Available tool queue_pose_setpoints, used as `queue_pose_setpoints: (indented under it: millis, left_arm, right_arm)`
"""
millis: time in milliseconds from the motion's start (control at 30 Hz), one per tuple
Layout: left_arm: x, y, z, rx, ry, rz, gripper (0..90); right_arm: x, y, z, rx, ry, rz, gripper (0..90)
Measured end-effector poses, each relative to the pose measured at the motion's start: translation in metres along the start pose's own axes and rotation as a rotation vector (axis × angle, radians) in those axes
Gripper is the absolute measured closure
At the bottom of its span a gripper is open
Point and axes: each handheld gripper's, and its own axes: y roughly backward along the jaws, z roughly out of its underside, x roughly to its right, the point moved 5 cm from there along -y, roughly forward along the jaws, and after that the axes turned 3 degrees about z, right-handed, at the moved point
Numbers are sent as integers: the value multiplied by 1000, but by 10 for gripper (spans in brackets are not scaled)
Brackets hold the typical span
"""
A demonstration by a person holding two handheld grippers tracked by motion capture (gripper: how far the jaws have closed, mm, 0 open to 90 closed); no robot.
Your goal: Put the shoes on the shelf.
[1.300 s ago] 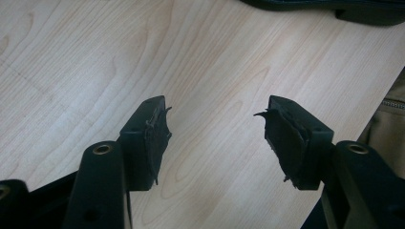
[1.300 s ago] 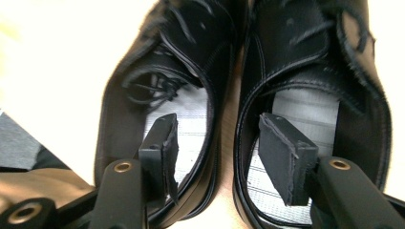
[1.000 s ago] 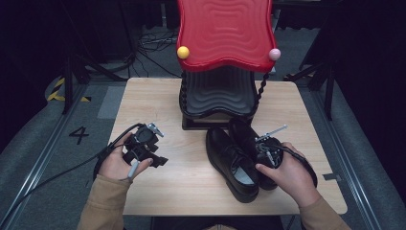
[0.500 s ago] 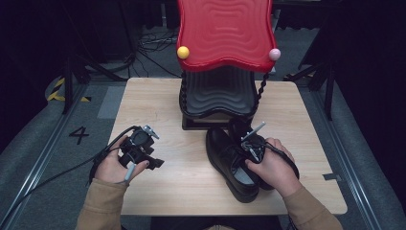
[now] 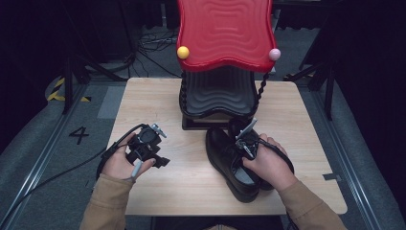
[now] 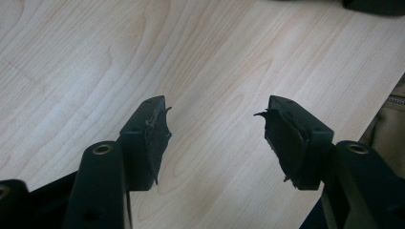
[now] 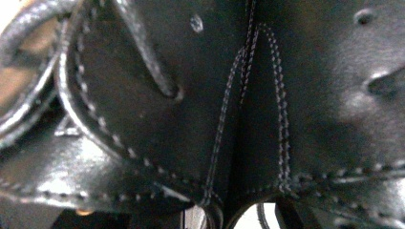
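Note:
Two black leather shoes stand side by side on the wooden table, toes toward the far side: the left shoe and the right shoe. My right gripper points down into the pair, a hand over its back. Its jaws have just been closing. In the right gripper view the stitched leather of both shoes presses up against the camera and hides the jaws, so contact is unclear. My left gripper hovers over bare wood at the table's left, open, with nothing between its jaws.
A tall red wavy-topped stand on a black ribbed base sits at the table's far middle, just beyond the shoes. A yellow ball and a pink ball hang at its corners. Cables trail off the table's left side.
My right gripper has moved left and down from the right shoe's outer side to sit over the gap between the two shoes. The left gripper has stayed in place.

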Motion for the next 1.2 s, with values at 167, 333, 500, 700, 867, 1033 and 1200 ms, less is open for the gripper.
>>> queue_pose_setpoints:
  millis: [167,333,500,700,867,1033,1200]
  left_arm:
    - [0,0,-6,4,-14,3,410]
    - [1,-2,-13,6,-28,12,410]
    - [-1,-3,-13,6,-28,15,410]
    - [-3,2,-10,20,-19,12,411]
    - [-6,4,-5,26,-4,6,411]
    - [-7,9,0,36,7,-3,412]
    - [-7,12,5,42,23,-9,412]
  right_arm:
    - [2,-1,-3,-31,1,-15,729]
    - [2,0,-2,-32,-15,-14,764]
    - [3,0,-3,-45,-30,-17,795]
    - [8,3,-1,-32,-47,-35,816]
    - [8,16,2,-8,-42,-101,820]
    - [-1,40,7,-3,2,-79,819]
    - [-7,62,13,-11,19,-86,817]
